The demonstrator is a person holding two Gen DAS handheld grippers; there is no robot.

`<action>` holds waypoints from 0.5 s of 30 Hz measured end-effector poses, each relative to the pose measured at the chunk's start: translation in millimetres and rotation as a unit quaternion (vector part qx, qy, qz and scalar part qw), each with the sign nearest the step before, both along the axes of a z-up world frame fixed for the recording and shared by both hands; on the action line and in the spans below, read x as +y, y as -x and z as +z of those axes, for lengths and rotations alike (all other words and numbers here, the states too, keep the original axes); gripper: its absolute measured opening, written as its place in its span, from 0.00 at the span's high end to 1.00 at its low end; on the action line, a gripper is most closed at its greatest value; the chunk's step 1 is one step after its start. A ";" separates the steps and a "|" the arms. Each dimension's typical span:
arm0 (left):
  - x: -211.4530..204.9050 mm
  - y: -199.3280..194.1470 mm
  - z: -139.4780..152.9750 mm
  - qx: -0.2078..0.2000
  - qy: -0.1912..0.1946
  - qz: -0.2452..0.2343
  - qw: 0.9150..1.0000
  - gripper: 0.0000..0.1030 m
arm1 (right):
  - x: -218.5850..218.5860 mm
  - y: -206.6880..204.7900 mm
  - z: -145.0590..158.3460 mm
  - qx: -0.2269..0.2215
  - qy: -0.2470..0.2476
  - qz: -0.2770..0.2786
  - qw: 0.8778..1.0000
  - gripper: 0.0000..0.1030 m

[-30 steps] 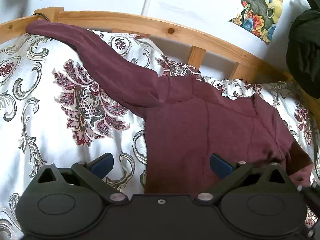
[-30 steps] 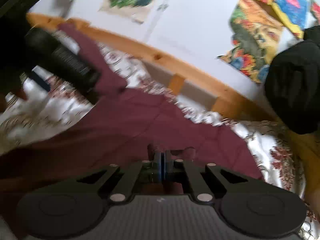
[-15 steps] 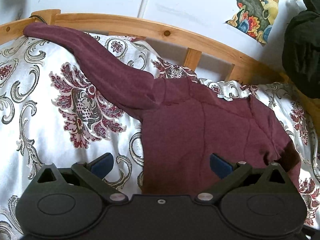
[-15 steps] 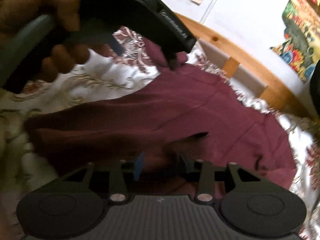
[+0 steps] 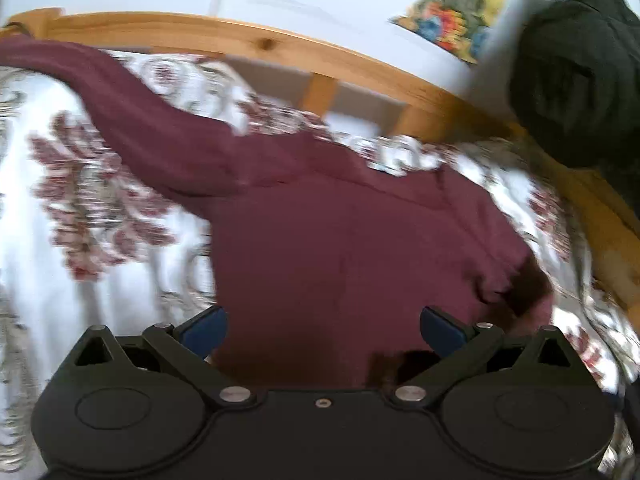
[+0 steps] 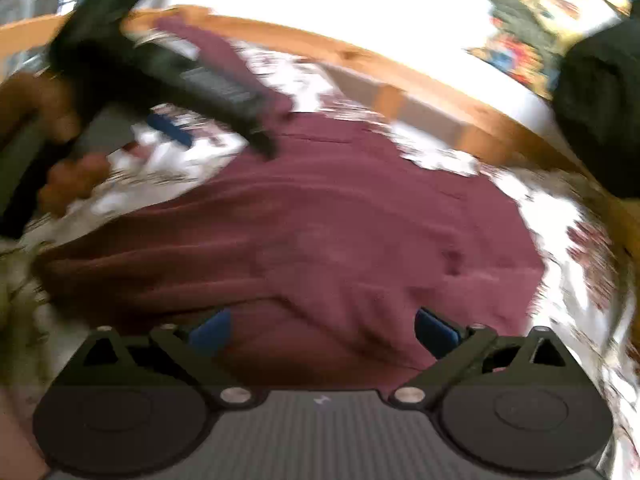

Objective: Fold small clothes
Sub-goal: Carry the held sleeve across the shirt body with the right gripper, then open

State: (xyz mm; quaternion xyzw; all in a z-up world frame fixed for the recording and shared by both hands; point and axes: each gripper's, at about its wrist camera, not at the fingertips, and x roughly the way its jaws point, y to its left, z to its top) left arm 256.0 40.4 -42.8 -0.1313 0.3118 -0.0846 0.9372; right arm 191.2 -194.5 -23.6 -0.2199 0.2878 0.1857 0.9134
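Both grippers, left (image 5: 322,330) and right (image 6: 322,330), have fingers spread wide and grasp nothing, above the maroon top (image 5: 352,248) in the frame centre, on the bedspread (image 5: 100,240).

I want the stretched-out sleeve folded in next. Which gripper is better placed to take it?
Probably the left gripper. It is open, and the maroon top's long sleeve runs off to its own side. The right gripper, also open, sits over the body, farther from it.
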 end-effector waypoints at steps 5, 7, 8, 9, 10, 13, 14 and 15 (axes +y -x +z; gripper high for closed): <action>-26.2 -2.0 -4.8 -0.002 0.015 -0.086 0.996 0.01 | -47.4 -31.1 5.8 -0.007 -0.030 -0.127 0.991 0.02; -35.3 -0.4 -6.3 0.000 0.024 -0.111 0.994 0.01 | -64.6 -40.6 3.7 -0.010 -0.037 -0.173 0.984 0.02; -40.0 1.0 -7.2 0.001 0.026 -0.120 0.992 0.01 | -74.7 -45.5 1.8 -0.007 -0.043 -0.192 0.981 0.02; -44.8 1.8 -8.2 0.002 0.027 -0.130 0.991 0.02 | -84.2 -49.7 0.0 0.002 -0.053 -0.214 0.975 0.02; -48.5 3.2 -9.2 0.002 0.027 -0.136 0.990 0.04 | -94.4 -52.9 -1.9 0.010 -0.066 -0.235 0.970 0.02; -57.5 2.9 -11.9 0.004 0.028 -0.155 0.988 0.14 | -115.0 -56.8 -4.0 0.019 -0.097 -0.272 0.957 0.02; -58.8 1.9 -13.2 0.006 0.032 -0.160 0.987 0.19 | -119.9 -55.5 -3.4 0.020 -0.105 -0.280 0.954 0.02; -60.8 1.2 -14.9 0.010 0.037 -0.165 0.986 0.25 | -123.7 -53.6 -2.0 0.020 -0.114 -0.285 0.952 0.02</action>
